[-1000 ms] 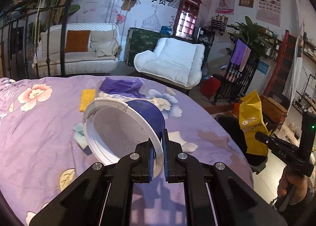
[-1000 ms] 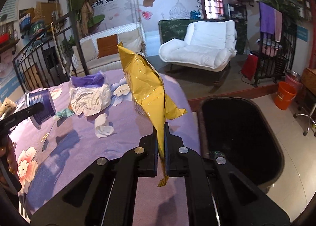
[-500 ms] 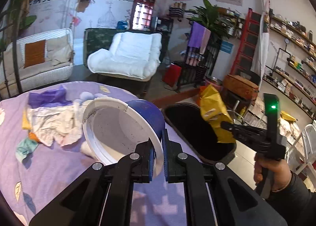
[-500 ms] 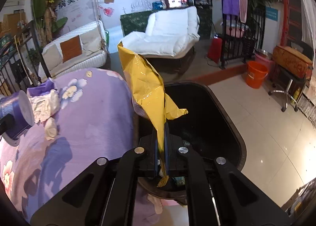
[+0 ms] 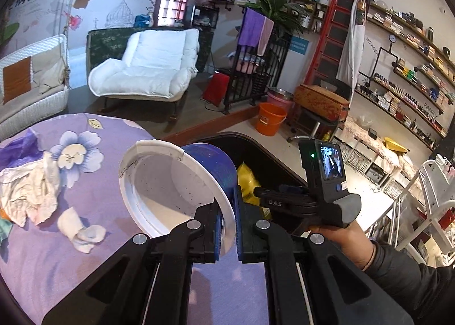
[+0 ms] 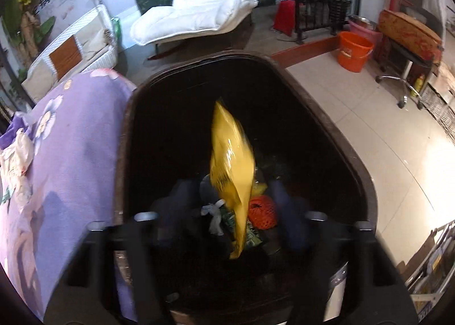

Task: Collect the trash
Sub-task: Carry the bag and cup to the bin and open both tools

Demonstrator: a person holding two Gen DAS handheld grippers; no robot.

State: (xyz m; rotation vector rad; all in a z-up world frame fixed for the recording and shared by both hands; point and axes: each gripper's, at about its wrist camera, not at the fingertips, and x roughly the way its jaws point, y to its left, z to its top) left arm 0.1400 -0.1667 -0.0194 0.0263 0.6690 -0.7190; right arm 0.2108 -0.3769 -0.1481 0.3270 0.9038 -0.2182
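Observation:
My left gripper (image 5: 229, 211) is shut on the rim of a blue paper cup (image 5: 170, 182) with a white inside, held above the purple flowered table (image 5: 85, 254). Over the black trash bin (image 6: 327, 114) my right gripper (image 6: 231, 200) has its jaws opening. The yellow snack bag (image 6: 230, 160) hangs blurred between the spread fingers with no pad pressing on it, its lower end inside the bin. In the left wrist view the right gripper (image 5: 256, 191) sits over the bin (image 5: 256, 148) with the yellow bag (image 5: 247, 180) beside it.
Crumpled white paper (image 5: 28, 188), a small tissue (image 5: 85, 231) and a purple bag (image 5: 17, 148) lie on the table. The bin holds other trash, including an orange net (image 6: 261, 211). An orange bucket (image 5: 270, 121) and a white armchair (image 5: 148, 69) stand on the floor beyond.
Both grippers swung from the table toward the bin. The right gripper dropped over the bin's mouth and its jaws parted, freeing the yellow bag. The left still holds the cup.

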